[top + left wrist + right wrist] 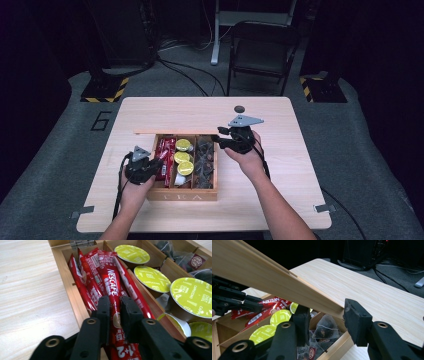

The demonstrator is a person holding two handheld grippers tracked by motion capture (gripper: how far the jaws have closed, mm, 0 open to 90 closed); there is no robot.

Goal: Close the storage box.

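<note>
we see a red coffee stick (pixel 113 293) lying in the left slot of the wooden box (pixel 182 194), on top of other red sticks. our left tongs (pixel 115 305) are squeezed tight on it. our right tongs (pixel 324 312) are wide open around the edge of the box's lid (pixel 262 277), which stands tilted up. yellow-green pods (pixel 152 278) fill the middle slot, and tea bags (pixel 325 331) the right one. the box sits on the tabletop (pixel 280 170).
</note>
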